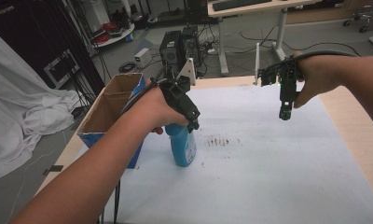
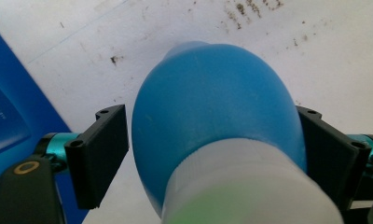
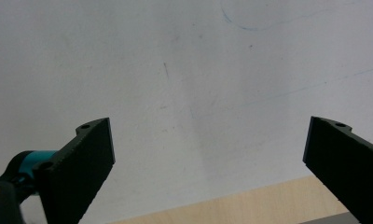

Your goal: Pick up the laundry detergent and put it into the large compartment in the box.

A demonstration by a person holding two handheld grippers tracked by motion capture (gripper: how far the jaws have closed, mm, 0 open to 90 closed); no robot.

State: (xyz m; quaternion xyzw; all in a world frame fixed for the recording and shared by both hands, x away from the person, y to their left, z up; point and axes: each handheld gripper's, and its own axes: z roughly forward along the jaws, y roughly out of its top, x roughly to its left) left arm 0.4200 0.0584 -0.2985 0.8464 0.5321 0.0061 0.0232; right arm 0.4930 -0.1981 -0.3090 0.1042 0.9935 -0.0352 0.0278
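A blue plastic spray bottle with a white collar [image 1: 183, 145] stands upright on the white paper sheet [image 1: 268, 163] that covers the pale wooden counter [image 1: 357, 126], and everything else is placed from this bottle. The left claw [image 1: 187, 122] comes down over the bottle's top from above, with the person's left hand [image 1: 149, 112] wrapped around the tool. In the left gripper view the bottle's rounded blue body [image 2: 212, 121] sits between the 2 black jaws; the right-hand jaw lies against the bottle's side, while a thin strip of white sheet shows between the left-hand jaw and the bottle, so whether the claw truly grips it I cannot tell. Just to the left of the bottle in the high view stands an open cardboard box with blue printed sides [image 1: 112, 112], near the counter's left edge; its blue wall [image 2: 17, 116] also appears beside the bottle in the left gripper view. Just to the right of the bottle, a patch of dark brown smudges [image 1: 218, 141] marks the sheet, and the same specks [image 2: 250, 11] lie beyond the bottle in the left gripper view. Well to the right of the bottle and farther back, the right claw [image 1: 285, 114] hangs above the sheet, pointing down, in the person's right hand [image 1: 315, 77]. Its 2 jaws stand wide apart with nothing between them.
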